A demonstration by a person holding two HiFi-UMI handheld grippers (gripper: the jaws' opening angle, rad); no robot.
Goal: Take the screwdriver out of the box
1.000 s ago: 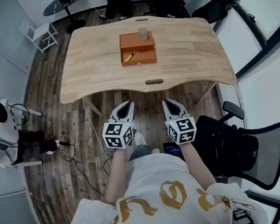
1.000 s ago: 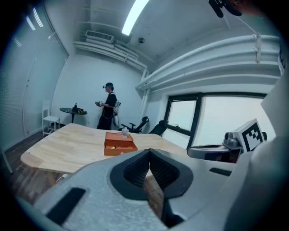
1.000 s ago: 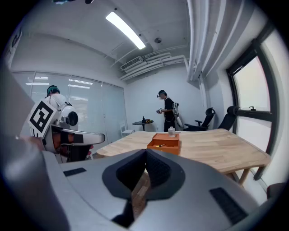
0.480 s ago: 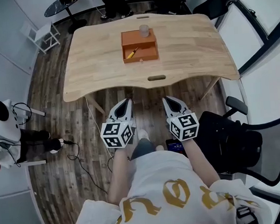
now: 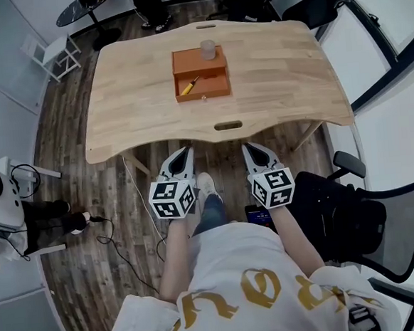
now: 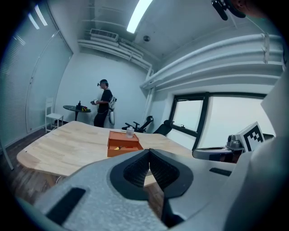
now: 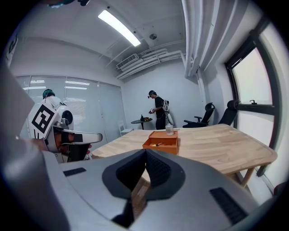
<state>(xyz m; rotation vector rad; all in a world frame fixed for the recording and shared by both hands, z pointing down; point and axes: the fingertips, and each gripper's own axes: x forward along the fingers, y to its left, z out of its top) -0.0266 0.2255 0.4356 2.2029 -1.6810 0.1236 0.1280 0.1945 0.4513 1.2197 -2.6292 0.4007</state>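
Observation:
An orange box [image 5: 200,74] stands open on the wooden table [image 5: 278,70], and a yellow-handled screwdriver [image 5: 188,85] lies inside it. A small clear jar [image 5: 207,50] stands at the box's far edge. My left gripper [image 5: 185,151] and right gripper [image 5: 249,148] are held side by side short of the table's near edge, well away from the box, both shut with nothing in them. In the left gripper view the box [image 6: 123,143] lies ahead past the left gripper [image 6: 149,152]; in the right gripper view the box [image 7: 161,141] is seen beyond the right gripper [image 7: 146,151].
A black office chair [image 5: 372,219] stands at my right. A person [image 6: 104,102] stands by a small round table [image 6: 76,108] at the far end of the room. A white folding chair [image 5: 53,55] and more black chairs [image 5: 323,6] ring the table. A cable [image 5: 128,203] trails over the floor.
Both grippers have come a little closer to the table's near edge, staying shut. The view has shifted so the table and box sit slightly left.

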